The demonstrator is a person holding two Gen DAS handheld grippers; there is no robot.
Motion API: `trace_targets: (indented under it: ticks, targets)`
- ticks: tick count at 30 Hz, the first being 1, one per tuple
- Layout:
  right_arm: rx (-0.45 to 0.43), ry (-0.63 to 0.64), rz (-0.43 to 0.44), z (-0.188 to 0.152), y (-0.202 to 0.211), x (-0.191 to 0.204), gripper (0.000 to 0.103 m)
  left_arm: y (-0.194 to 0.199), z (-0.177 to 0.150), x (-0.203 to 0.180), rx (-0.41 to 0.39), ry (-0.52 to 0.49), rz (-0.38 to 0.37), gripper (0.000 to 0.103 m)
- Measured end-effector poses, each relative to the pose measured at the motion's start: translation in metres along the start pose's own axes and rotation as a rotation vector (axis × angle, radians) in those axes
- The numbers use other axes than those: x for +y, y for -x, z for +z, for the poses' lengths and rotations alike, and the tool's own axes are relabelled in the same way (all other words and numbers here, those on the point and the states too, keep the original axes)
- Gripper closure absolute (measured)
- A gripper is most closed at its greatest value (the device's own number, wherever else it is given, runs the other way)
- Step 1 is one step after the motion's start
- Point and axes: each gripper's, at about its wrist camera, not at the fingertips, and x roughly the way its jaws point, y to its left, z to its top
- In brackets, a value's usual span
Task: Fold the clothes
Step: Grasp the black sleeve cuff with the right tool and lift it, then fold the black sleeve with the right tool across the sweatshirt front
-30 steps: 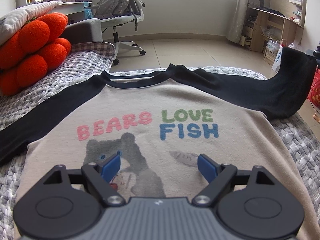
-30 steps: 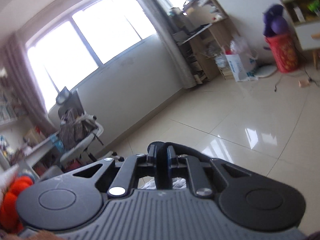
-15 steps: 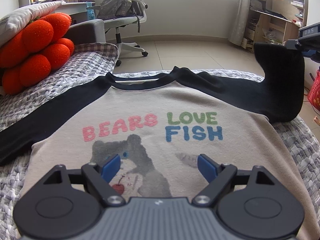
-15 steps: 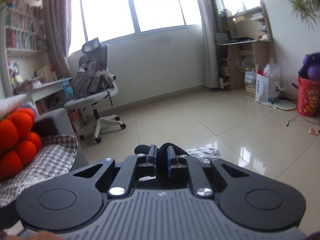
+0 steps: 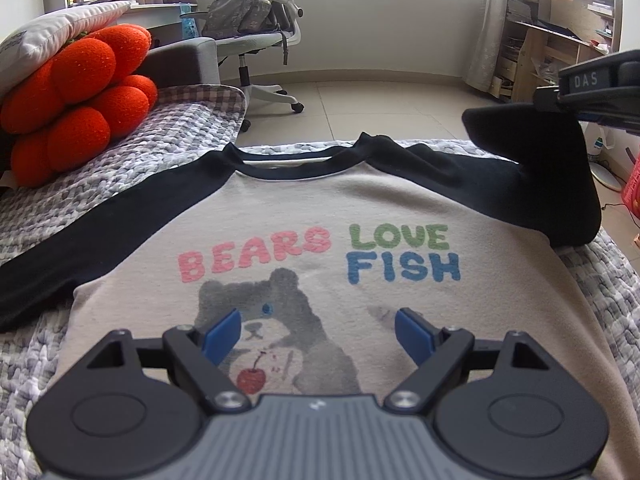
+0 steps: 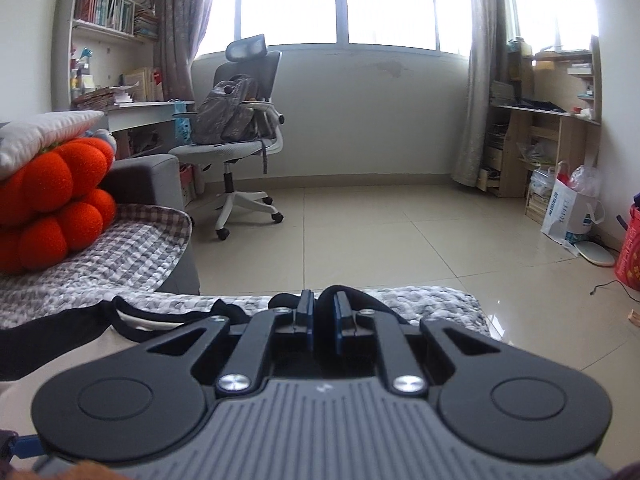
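Observation:
A beige sweatshirt (image 5: 328, 216) with black sleeves and a "BEARS LOVE FISH" bear print lies flat, front up, on a grey knitted blanket (image 5: 152, 140). My left gripper (image 5: 318, 334) hovers open over the bear print, nothing between its blue pads. The shirt's right black sleeve (image 5: 532, 160) is lifted off the bed and bent over toward the chest, and my right gripper (image 5: 560, 100) is shut on its cuff at the right edge. In the right wrist view the right gripper (image 6: 323, 314) pinches black sleeve cloth (image 6: 340, 294) between its pads. The left sleeve (image 5: 92, 236) lies stretched out flat.
An orange bumpy plush cushion (image 5: 76, 100) and a white pillow (image 5: 60, 36) sit at the left on the blanket. Beyond the bed's far edge are tiled floor (image 6: 380, 232), an office chair (image 6: 240, 128) holding a backpack, and wooden shelves (image 6: 548, 136) at the right.
The right gripper has carried the black sleeve up and leftward over the shirt, rolling level as it went. The left gripper stays open above the print.

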Motion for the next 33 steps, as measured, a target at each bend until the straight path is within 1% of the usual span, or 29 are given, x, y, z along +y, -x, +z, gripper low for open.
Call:
trace_targets:
  ticks: [2,5,7,10,12,14,16,18,20,21,22,24,26,27,30,32,33]
  targets:
    - [0.006,0.005,0.019,-0.002,0.0,0.007,0.091,0.0,0.001,0.003,0.0,0.008,0.004,0.018]
    - [0.021,-0.004,0.073,-0.008,0.0,0.015,0.09,-0.001,0.002,0.008,-0.001,0.027,0.012,0.018]
    - [0.045,-0.028,0.138,-0.011,-0.004,0.017,0.09,-0.002,0.003,0.012,-0.002,0.041,0.018,0.018]
    - [0.11,-0.088,0.281,-0.017,-0.014,0.013,0.091,-0.003,0.004,0.017,-0.004,0.061,0.029,0.018]
    - [0.153,-0.117,0.352,-0.019,-0.02,0.011,0.091,-0.004,0.005,0.019,-0.006,0.075,0.033,0.018]
    - [0.196,-0.146,0.405,-0.021,-0.026,0.009,0.089,-0.004,0.007,0.021,-0.01,0.09,0.032,0.018]
    - [0.25,-0.19,0.448,-0.022,-0.032,0.005,0.084,-0.003,0.008,0.022,-0.014,0.103,0.032,0.018]
    - [0.289,-0.252,0.481,-0.021,-0.033,-0.005,0.084,-0.003,0.009,0.022,-0.019,0.107,0.032,0.018]
    - [0.306,-0.316,0.508,-0.016,-0.03,-0.019,0.084,-0.002,0.01,0.021,-0.025,0.1,0.026,0.018]
    - [0.307,-0.348,0.52,-0.013,-0.027,-0.027,0.079,-0.002,0.011,0.02,-0.029,0.093,0.021,0.018]
    - [0.303,-0.378,0.53,-0.009,-0.024,-0.034,0.054,-0.001,0.012,0.02,-0.034,0.085,0.017,0.019]
    - [0.286,-0.434,0.546,-0.002,-0.017,-0.049,0.028,0.0,0.017,0.018,-0.042,0.084,0.019,0.019]
    - [0.252,-0.465,0.554,0.005,-0.008,-0.063,0.028,0.001,0.023,0.016,-0.051,0.09,0.022,0.019]
    - [0.243,-0.474,0.541,0.008,-0.004,-0.069,0.028,0.001,0.027,0.012,-0.053,0.092,0.023,0.019]
    - [0.216,-0.494,0.463,0.013,0.002,-0.087,0.028,0.004,0.039,-0.006,-0.071,0.057,-0.007,0.019]
    - [0.232,-0.515,0.404,0.011,0.002,-0.098,0.028,0.004,0.047,-0.024,-0.084,0.024,-0.03,0.019]
    - [0.245,-0.533,0.388,0.01,0.0,-0.103,0.028,0.003,0.051,-0.033,-0.089,0.007,-0.045,0.021]
